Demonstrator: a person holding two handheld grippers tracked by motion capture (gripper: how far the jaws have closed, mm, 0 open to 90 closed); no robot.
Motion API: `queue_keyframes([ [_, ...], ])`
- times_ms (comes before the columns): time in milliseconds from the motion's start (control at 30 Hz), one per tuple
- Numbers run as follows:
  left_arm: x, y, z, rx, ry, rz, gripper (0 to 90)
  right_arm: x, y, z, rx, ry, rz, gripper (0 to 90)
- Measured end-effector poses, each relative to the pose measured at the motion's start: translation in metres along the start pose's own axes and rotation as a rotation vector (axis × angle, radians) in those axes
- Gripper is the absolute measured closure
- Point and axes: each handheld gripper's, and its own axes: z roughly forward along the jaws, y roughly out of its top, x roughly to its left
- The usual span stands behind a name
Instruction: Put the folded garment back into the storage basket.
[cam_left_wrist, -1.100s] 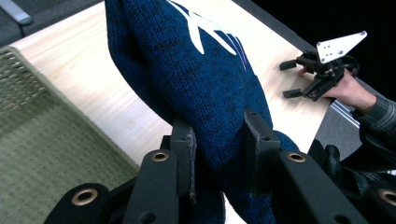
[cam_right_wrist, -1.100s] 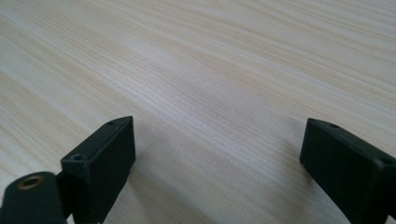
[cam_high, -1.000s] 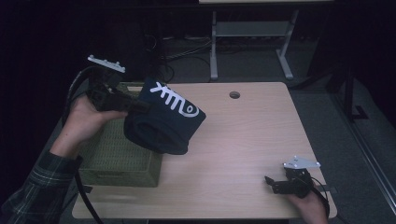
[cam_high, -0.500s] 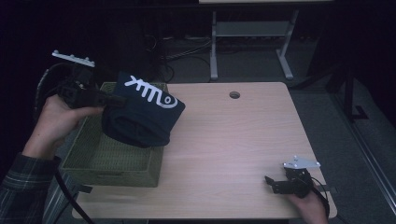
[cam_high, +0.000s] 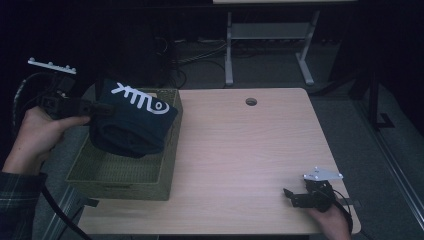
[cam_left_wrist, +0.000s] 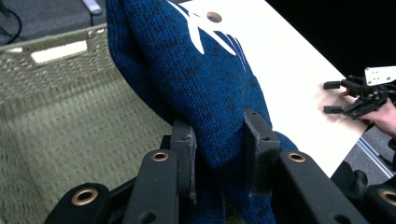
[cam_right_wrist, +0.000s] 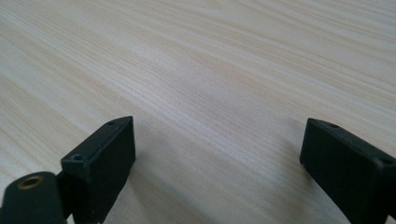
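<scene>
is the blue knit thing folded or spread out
Folded. The blue knit garment hangs as a thick bundle from the left gripper, whose jaws clamp its doubled layers, above the green basket.

Knitted garment (cam_high: 132, 122): dark navy in the high view, brighter mid-blue with darker flecks in the left gripper view, white line motif across its top face. Basket (cam_high: 120, 175): olive green, fine woven pattern, paler label patch on one wall. Table (cam_high: 240, 150): pale wood, light grain streaks. Left gripper (cam_left_wrist: 219, 140): black, brass-coloured rivets. Right gripper (cam_high: 292, 196): black, pale grey plate on top. Sleeve (cam_high: 17, 200): dark plaid.
</scene>
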Motion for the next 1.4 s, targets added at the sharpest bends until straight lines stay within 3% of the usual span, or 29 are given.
queue_keyframes([
  [933, 0.046, -0.050, 0.025, 0.028, -0.001, -0.141, 69.3, 0.000, 0.000, 0.000, 0.000, -0.001, -0.001, 10.0],
  [1400, 0.058, -0.068, 0.052, 0.067, -0.041, -0.184, 69.4, 0.000, 0.000, 0.000, 0.000, -0.003, 0.000, 10.0],
])
